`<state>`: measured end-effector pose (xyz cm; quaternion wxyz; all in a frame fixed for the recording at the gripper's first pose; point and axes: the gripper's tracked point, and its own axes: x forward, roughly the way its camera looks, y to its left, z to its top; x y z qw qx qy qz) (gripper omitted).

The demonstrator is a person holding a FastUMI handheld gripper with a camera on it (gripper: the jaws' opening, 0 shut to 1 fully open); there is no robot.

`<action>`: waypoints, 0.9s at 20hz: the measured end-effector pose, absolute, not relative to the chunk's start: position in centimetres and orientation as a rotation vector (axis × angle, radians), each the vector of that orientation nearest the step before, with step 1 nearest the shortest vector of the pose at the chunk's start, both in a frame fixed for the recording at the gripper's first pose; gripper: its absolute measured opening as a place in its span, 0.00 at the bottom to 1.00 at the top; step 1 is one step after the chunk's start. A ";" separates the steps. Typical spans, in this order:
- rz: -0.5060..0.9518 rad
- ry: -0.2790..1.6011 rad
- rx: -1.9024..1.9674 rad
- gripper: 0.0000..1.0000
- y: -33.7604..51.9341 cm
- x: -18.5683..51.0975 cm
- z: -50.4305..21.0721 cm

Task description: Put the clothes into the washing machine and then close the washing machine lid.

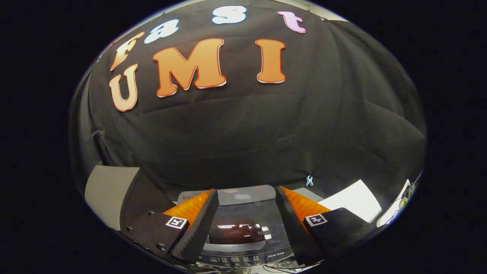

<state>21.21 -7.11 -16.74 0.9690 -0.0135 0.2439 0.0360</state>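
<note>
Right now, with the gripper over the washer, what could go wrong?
1. The gripper is open and holds nothing, with its fingers spread above the dark glass lid of the grey top-loading washing machine. Lowering it could strike the glass.
2. The lid looks down, so clothes cannot go in yet.
3. The control panel sits just below the fingers; a stray touch might press a button.

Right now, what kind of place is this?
Probably a recording booth made up as a small laundry corner. Black cloth hangs as the back wall, and a top-loading washing machine with a dark see-through lid sits low between the open claw fingers. The claw holds nothing.
</note>
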 end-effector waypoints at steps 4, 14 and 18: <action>0.092 0.366 -0.026 0.97 -6.8 21.0 -9.9; 0.097 0.124 -0.084 0.97 -7.2 19.4 2.9; 0.102 0.078 -0.091 0.97 -6.9 18.9 4.4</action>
